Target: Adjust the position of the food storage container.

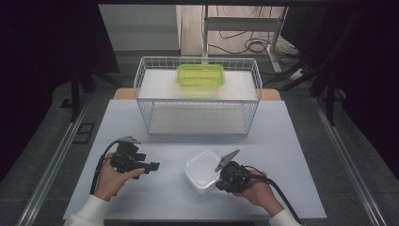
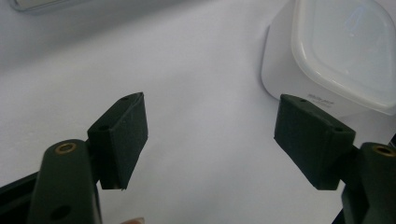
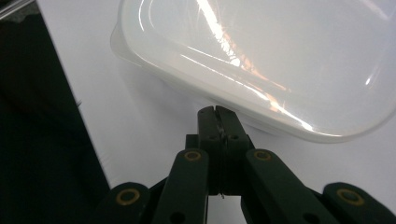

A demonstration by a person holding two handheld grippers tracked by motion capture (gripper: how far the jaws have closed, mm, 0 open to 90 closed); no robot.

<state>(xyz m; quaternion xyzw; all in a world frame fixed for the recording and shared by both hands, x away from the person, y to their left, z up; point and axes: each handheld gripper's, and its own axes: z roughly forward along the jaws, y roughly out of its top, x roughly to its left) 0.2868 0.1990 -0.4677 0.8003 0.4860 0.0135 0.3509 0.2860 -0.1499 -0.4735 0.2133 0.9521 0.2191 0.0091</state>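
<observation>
Near the worktop's [image 1: 141, 197] front edge, my right gripper [image 3: 215, 112], fingers pressed together empty, nudges the light, slick white container [image 1: 202, 170]; left gripper [image 2: 210, 140] gapes wide. Grip the rim.

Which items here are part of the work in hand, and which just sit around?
In the job:
white lidded plastic container
right tool, shut, tips at the container's edge
left tool, open, empty

Lying about:
green translucent plastic container
white wire rack

White table [image 1: 282, 141] w/ wire rack [image 1: 197, 96], white container [image 1: 202, 170].
</observation>
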